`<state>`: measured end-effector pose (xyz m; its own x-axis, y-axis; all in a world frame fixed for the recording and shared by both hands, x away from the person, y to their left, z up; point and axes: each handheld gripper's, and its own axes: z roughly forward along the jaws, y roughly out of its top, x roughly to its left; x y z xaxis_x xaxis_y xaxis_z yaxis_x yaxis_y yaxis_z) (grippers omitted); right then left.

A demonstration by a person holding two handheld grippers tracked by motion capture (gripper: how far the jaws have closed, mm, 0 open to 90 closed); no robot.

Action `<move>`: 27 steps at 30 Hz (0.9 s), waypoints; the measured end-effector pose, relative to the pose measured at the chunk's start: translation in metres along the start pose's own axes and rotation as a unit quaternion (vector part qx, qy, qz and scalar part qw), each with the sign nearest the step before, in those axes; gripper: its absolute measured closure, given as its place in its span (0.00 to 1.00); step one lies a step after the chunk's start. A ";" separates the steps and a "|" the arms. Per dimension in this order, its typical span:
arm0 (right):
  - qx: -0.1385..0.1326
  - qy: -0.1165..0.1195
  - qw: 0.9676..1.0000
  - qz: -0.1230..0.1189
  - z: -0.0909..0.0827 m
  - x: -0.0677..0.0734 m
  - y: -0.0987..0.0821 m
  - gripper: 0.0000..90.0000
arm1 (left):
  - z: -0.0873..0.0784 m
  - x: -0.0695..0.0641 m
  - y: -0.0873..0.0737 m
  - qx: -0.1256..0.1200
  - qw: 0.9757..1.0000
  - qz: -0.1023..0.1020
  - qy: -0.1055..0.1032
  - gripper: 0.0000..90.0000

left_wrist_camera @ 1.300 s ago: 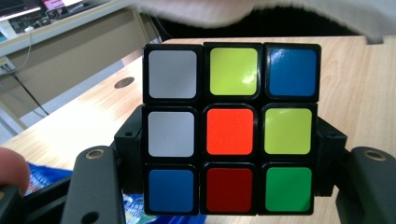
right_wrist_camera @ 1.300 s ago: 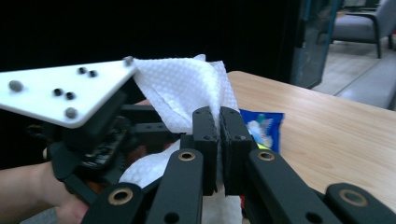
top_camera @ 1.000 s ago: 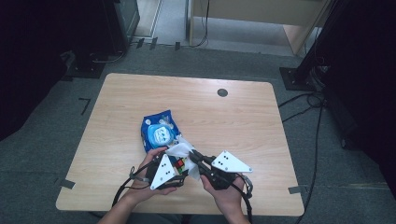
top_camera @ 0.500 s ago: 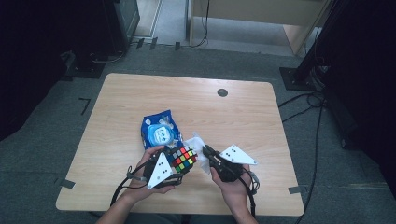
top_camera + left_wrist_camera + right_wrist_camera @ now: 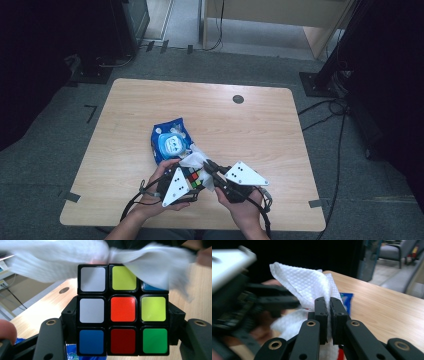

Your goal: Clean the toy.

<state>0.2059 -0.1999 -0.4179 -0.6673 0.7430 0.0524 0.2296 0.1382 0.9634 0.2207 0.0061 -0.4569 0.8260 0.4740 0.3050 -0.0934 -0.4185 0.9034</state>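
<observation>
While the left tool (image 5: 122,340) clamps a puzzle cube (image 5: 122,312) between its jaws near the counter's (image 5: 280,130) near edge, the right tool (image 5: 329,315) is pinched tight on a white paper towel (image 5: 307,285) draped over the cube's top. A blue wipes packet (image 5: 170,140) lies just beyond.

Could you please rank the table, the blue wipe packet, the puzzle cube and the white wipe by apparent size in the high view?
1. table
2. blue wipe packet
3. puzzle cube and white wipe: alike, both partly hidden, so unranked.
</observation>
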 end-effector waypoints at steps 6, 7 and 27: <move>0.037 -0.033 0.998 0.031 0.004 -0.023 -0.011 0.96 | -0.002 0.006 -0.001 -0.008 1.000 -0.015 0.004 0.38; 0.031 -0.032 0.998 0.038 0.002 -0.024 -0.011 0.96 | -0.002 0.007 -0.001 -0.010 1.000 -0.018 0.004 0.38; -0.010 -0.019 0.999 0.037 -0.006 -0.011 -0.004 0.95 | -0.008 0.022 -0.004 -0.020 0.998 -0.061 0.024 0.38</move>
<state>0.2078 -0.2129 -0.4207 -0.6212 0.7752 0.1149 0.2632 0.0683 0.9623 0.2350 0.0246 -0.4514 0.8056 0.5557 0.2055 -0.0165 -0.3257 0.9453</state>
